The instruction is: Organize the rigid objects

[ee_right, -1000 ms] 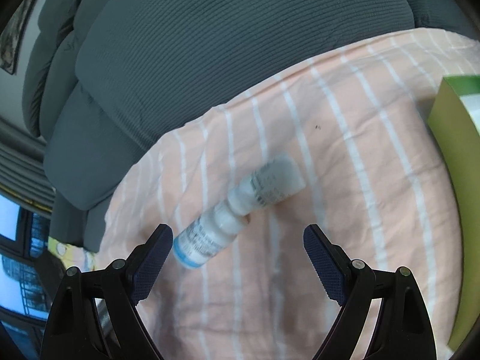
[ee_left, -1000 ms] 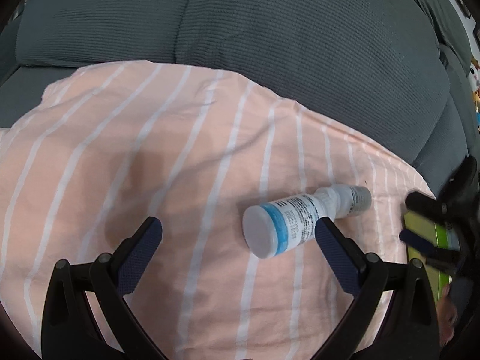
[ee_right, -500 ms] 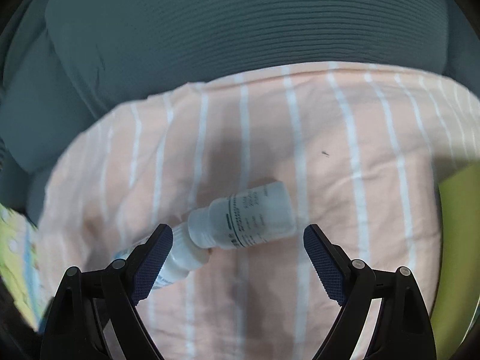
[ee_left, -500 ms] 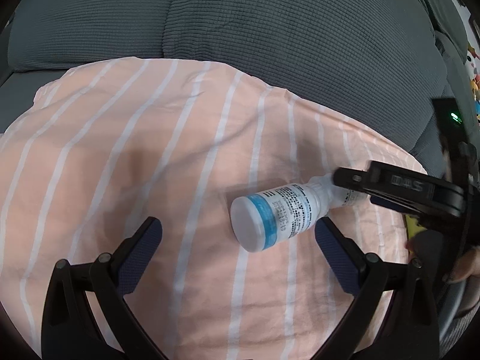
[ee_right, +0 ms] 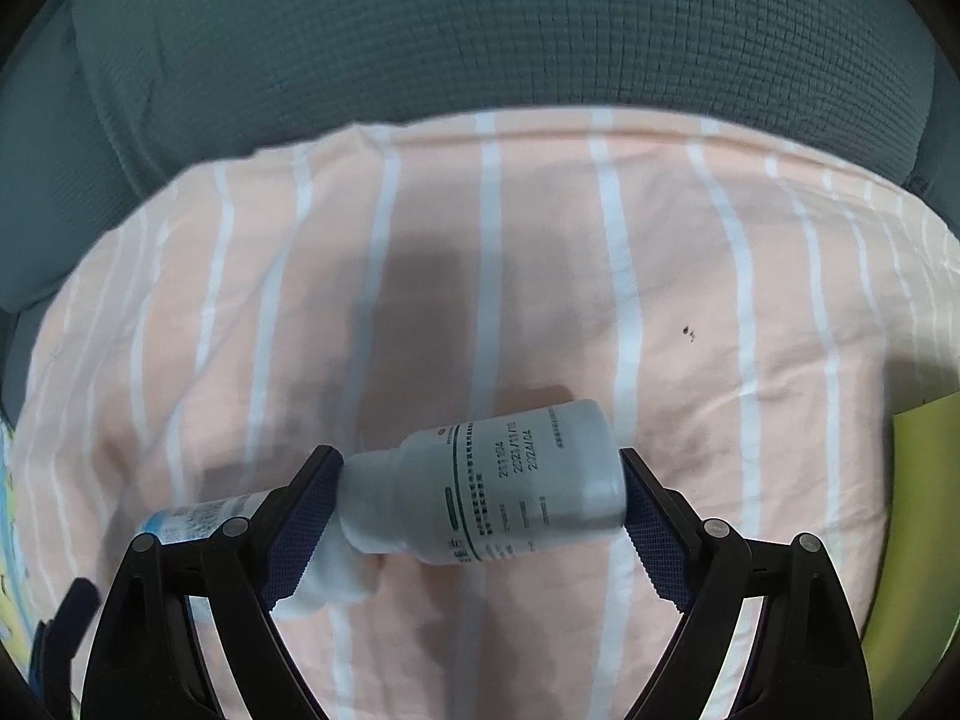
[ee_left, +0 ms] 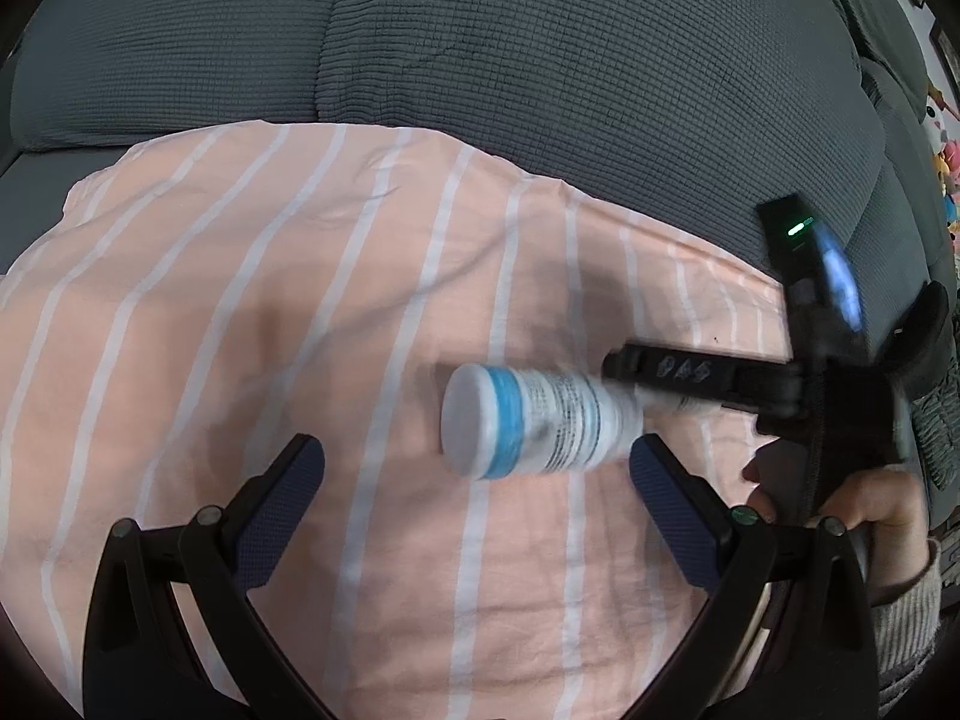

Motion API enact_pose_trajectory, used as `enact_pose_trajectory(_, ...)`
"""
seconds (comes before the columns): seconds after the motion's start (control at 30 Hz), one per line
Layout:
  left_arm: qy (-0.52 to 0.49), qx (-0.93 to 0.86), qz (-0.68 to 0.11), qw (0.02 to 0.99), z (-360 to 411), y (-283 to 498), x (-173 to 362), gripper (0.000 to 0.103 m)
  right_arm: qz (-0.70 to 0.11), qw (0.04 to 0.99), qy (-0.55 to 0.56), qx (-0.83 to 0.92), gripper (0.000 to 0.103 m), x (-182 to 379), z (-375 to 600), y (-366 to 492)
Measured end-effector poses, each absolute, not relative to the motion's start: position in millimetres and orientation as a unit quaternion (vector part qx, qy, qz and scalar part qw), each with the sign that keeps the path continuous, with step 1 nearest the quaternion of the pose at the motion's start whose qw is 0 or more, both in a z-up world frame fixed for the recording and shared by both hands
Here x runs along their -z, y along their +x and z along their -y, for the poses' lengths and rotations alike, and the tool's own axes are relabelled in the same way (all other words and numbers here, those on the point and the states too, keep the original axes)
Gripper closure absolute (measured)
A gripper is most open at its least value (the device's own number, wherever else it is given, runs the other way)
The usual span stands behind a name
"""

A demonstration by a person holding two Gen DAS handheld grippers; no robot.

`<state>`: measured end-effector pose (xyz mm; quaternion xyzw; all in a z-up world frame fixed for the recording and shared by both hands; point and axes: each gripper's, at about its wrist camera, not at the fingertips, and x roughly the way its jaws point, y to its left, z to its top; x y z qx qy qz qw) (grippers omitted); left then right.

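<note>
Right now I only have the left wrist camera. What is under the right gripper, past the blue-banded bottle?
Observer: A second bottle, white with a green line on its label, lies between the open fingers of the right gripper.
Operator: Is it gripped?
Observer: Not that I can tell. One finger sits at its cap end and one at its base, so it lies lengthwise across the gap.
Operator: Anything else close by?
Observer: A yellow-green box shows at the right edge of that view.

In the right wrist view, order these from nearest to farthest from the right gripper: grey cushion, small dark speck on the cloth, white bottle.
1. white bottle: between the right gripper fingers.
2. small dark speck: on the striped cloth, upper right.
3. grey cushion: beyond the cloth, top.
</note>
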<state>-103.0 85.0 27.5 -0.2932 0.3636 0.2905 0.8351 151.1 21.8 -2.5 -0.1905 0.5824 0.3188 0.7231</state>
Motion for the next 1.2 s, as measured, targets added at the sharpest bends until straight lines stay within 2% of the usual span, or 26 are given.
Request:
enact_pose_trajectory(0.1,-0.295,-0.290,-0.362,0.835,-85,-105,-28,0.002,-0.584,0.721,-0.216,-0.306,0.015,17,-23,149)
enact_pose_trajectory(0.23,-0.296,-0.286,-0.364,0.835,-85,-105,-29,0.002,-0.577,0.732,-0.188,-0.310,0.015,12,-12,152)
enact_pose_trajectory(0.6,-0.299,-0.279,-0.358,0.839,-79,-111,-39,0.002,-0.592,0.721,-0.117,-0.341,0.015,-39,81,135)
enact_pose_trajectory(0.83,-0.304,-0.269,-0.366,0.837,-66,-118,-34,0.002,-0.633,0.672,-0.130,-0.362,0.015,-13,95,78)
enact_pose_trajectory(1.0,-0.313,-0.268,-0.382,0.827,-60,-126,-21,0.002,-0.618,0.676,-0.174,-0.362,0.015,-6,87,61)
enact_pose_trajectory(1.07,-0.317,-0.267,-0.383,0.826,-59,-128,-19,0.002,-0.615,0.675,-0.169,-0.371,0.013,-11,89,61)
enact_pose_trajectory(1.13,-0.323,-0.264,-0.384,0.823,-59,-130,-17,0.002,-0.612,0.672,-0.158,-0.386,0.006,-18,96,61)
enact_pose_trajectory(1.2,-0.327,-0.260,-0.386,0.822,-57,-130,-15,0.002,-0.611,0.672,-0.145,-0.392,0.005,-23,101,60)
